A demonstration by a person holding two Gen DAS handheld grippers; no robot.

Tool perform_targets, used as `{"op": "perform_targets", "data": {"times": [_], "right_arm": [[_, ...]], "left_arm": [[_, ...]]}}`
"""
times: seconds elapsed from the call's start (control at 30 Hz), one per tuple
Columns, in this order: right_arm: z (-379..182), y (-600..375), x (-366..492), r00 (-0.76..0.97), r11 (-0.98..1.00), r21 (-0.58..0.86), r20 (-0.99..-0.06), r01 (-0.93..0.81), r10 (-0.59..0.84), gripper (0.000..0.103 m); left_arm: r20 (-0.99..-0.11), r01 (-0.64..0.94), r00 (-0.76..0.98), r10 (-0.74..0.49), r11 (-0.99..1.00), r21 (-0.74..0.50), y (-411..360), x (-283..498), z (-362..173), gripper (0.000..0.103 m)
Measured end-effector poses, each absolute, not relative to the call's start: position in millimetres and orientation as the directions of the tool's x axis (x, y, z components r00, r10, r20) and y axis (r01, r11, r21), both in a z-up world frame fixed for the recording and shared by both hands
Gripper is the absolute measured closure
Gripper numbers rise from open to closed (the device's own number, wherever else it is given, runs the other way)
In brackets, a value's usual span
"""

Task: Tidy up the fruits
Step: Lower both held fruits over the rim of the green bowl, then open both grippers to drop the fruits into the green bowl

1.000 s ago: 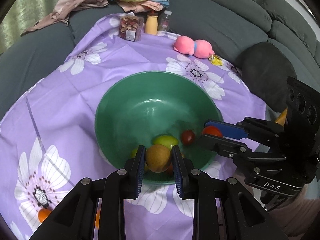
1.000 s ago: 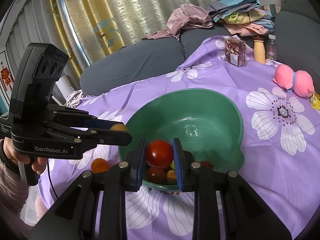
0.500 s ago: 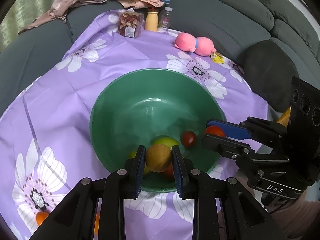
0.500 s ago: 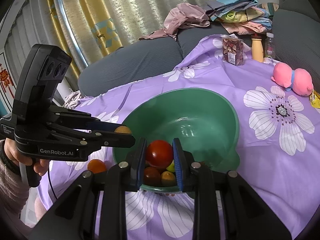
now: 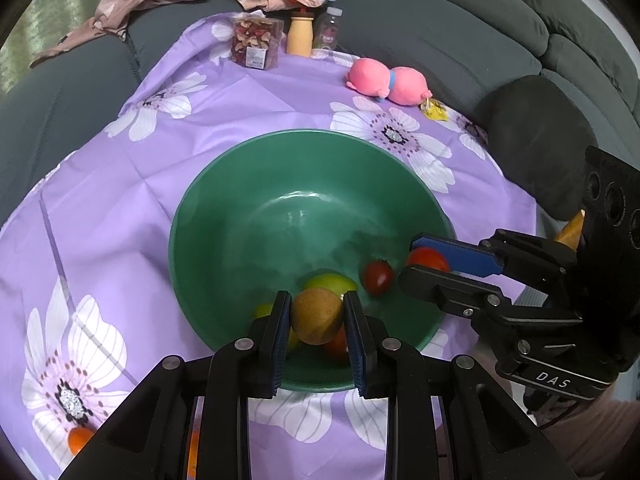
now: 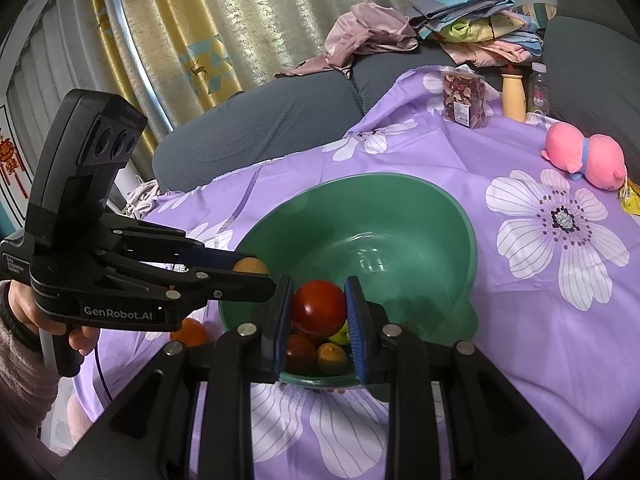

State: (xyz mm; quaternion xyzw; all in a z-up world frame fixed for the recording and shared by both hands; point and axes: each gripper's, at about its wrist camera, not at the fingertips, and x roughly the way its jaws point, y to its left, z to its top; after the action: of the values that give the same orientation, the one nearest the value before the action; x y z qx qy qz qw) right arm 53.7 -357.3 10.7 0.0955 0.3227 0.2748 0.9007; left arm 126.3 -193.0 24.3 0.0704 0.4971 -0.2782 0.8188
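Looking along the left wrist view: the left gripper clamps a brown round fruit between its two pads, just above the near inner wall of the green bowl. Inside the bowl lie a green fruit and a small dark-red tomato. The right gripper enters from the right, holding a red tomato over the bowl's right rim. The bowl rests on a purple flowered cloth; a pink plush toy lies beyond it.

Right wrist view: the right gripper is closed on the red tomato above the bowl's near rim, with other fruits lying below it. The left gripper, held in a hand at left, carries the brown fruit at the bowl's left edge. An orange fruit sits on the cloth outside the bowl.
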Motion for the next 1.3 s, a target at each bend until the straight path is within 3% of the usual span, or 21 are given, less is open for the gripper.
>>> {"op": "perform_targets", "data": {"times": [0.8, 1.3], "right_arm": [[5.9, -353.8, 57.2, 0.632, 0.830, 0.355, -0.537, -0.431, 0.558, 0.076], [2.8, -354.4, 59.2, 0.631, 0.840, 0.365, -0.554, -0.402, 0.543, 0.071]], "left_arm": [[-0.854, 0.528, 0.343, -0.390, 0.833, -0.168, -194.6, 126.8, 19.6, 0.076], [-0.851, 0.511, 0.353, -0.388, 0.842, -0.172, -188.2, 125.0, 24.8, 0.076]]}}
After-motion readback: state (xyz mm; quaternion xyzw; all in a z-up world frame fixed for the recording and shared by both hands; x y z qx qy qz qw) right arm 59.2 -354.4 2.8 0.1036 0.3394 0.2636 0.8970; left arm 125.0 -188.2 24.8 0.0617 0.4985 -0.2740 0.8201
